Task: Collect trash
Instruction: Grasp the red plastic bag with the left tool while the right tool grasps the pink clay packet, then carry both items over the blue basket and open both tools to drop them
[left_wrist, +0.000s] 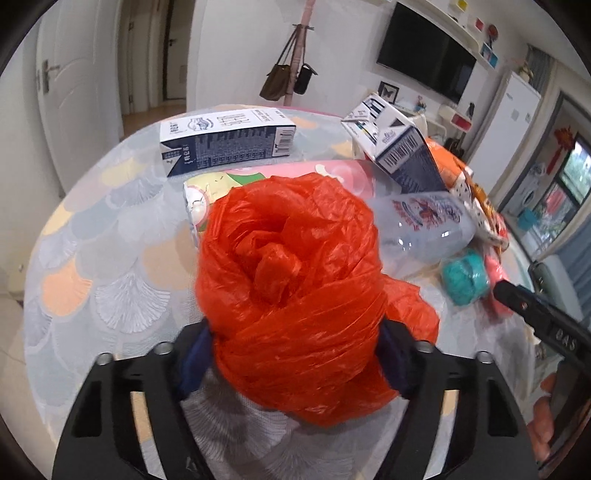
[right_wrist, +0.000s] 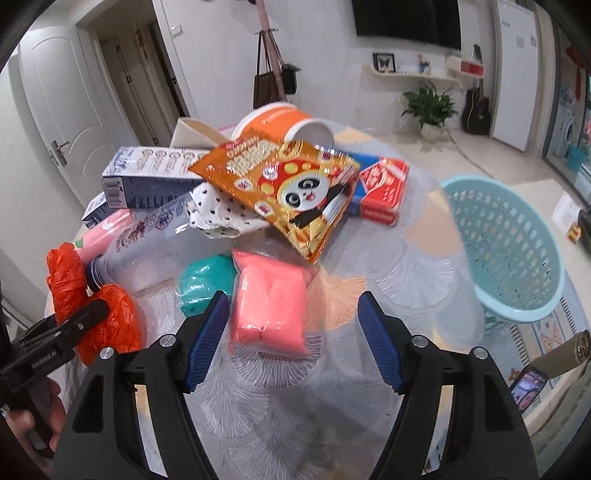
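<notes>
My left gripper (left_wrist: 295, 343) is shut on a crumpled orange plastic bag (left_wrist: 291, 277) and holds it over the table; the bag also shows in the right wrist view (right_wrist: 110, 321), at the left. My right gripper (right_wrist: 291, 328) is open and empty, its blue pads (right_wrist: 207, 339) on either side of a pink soft pack (right_wrist: 269, 302) that lies just ahead. A teal ball of plastic (right_wrist: 203, 284) lies left of the pack. A clear bottle (right_wrist: 147, 251), a panda snack bag (right_wrist: 291, 192), milk cartons (right_wrist: 147, 177), an orange paper cup (right_wrist: 280, 122) and a red box (right_wrist: 384, 188) are piled behind.
A light blue plastic basket (right_wrist: 509, 251) stands on the floor at the table's right edge. The round table has a patterned cloth (left_wrist: 110, 240). In the left wrist view, two milk cartons (left_wrist: 225, 140) and a pink package (left_wrist: 340, 173) lie behind the bag.
</notes>
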